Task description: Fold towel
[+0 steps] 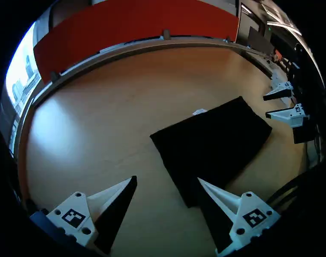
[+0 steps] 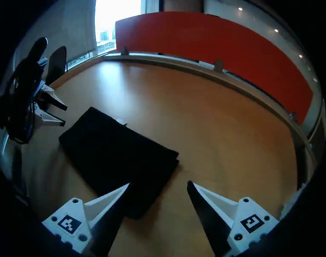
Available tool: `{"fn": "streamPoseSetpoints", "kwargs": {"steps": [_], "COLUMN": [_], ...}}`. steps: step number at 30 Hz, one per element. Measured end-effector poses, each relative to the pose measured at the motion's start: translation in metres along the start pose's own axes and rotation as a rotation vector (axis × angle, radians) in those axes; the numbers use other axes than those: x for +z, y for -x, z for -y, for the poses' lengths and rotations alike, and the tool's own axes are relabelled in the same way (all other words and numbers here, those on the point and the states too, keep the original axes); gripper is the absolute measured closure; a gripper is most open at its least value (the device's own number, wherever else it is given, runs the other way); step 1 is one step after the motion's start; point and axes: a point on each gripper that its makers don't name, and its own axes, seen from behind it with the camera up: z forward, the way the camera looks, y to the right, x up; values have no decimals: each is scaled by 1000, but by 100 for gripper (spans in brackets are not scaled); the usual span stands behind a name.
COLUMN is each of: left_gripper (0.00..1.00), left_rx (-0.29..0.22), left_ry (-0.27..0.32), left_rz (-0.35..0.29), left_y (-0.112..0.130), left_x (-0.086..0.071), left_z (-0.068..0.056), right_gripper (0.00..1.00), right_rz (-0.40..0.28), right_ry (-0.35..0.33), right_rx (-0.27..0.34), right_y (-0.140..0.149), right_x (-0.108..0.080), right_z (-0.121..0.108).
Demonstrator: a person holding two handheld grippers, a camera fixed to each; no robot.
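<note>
Left gripper [image 1: 167, 178] and right gripper [image 2: 158, 183] both spread, empty — towel [image 1: 210, 145] lies folded on the table [image 1: 98, 128], ahead-right of the left, ahead-left of the right — pinch matching corners squarely for any further fold.

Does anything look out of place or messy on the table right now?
Nothing much. The black towel lies folded flat on the table; only a small white tag pokes out at one edge.
</note>
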Motion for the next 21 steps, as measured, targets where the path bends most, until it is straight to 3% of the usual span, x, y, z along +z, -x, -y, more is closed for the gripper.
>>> {"fn": "streamPoseSetpoints", "kwargs": {"steps": [11,21], "left_gripper": [7,7], "left_rx": [-65,-88], "left_ry": [-13,-30], "left_rz": [-5,-12], "left_y": [29,49], "left_x": [-20,-34], "left_z": [-8,-13], "right_gripper": [6,6], "right_rz": [-9,-8], "right_ry": [4,5], "right_rx": [22,32], "right_y": [15,24], "right_x": [-17,-25], "right_z": [9,14]}}
